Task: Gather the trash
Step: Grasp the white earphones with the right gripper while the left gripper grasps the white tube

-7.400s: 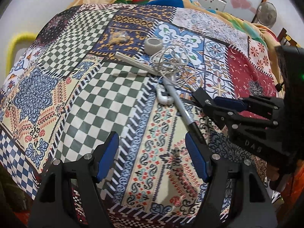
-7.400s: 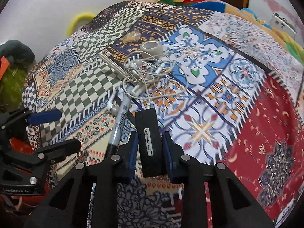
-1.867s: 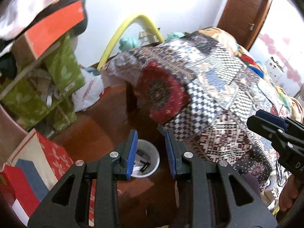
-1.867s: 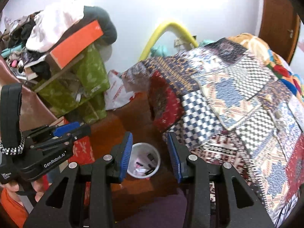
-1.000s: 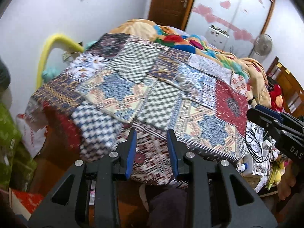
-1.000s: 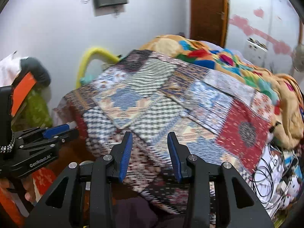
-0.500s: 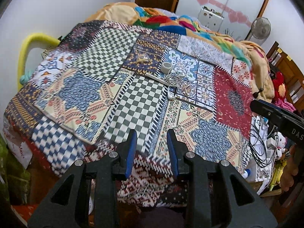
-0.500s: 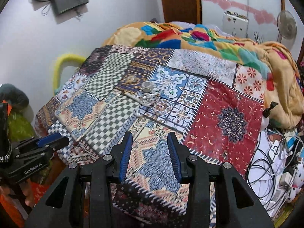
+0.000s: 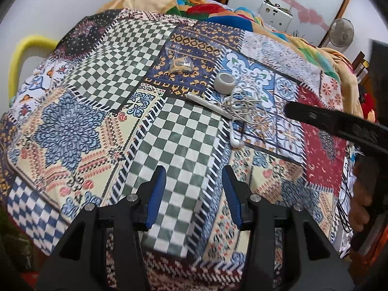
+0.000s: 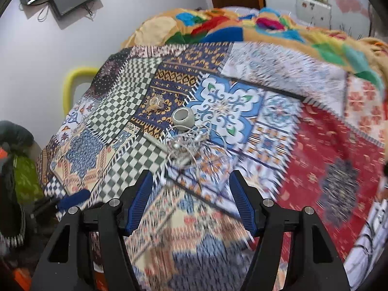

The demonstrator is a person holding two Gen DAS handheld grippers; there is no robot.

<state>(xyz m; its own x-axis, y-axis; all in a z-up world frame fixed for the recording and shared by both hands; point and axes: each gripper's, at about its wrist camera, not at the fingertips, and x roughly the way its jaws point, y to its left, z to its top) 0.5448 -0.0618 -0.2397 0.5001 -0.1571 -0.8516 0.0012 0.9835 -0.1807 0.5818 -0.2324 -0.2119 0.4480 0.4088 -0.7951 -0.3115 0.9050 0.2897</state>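
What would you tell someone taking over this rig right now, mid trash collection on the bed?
Left tool: open, empty, jaws have just been opening, above the checkered patch of the bedspread.
Right tool: open, empty, jaws also just opening, aimed at the pile.
Still on the bed: tape roll, tangled white cable, white stick beside it, white hook-shaped piece, small clear bag farther back.
Done: both tools hold nothing.
Left: pick up these pieces; no bin is in view now.
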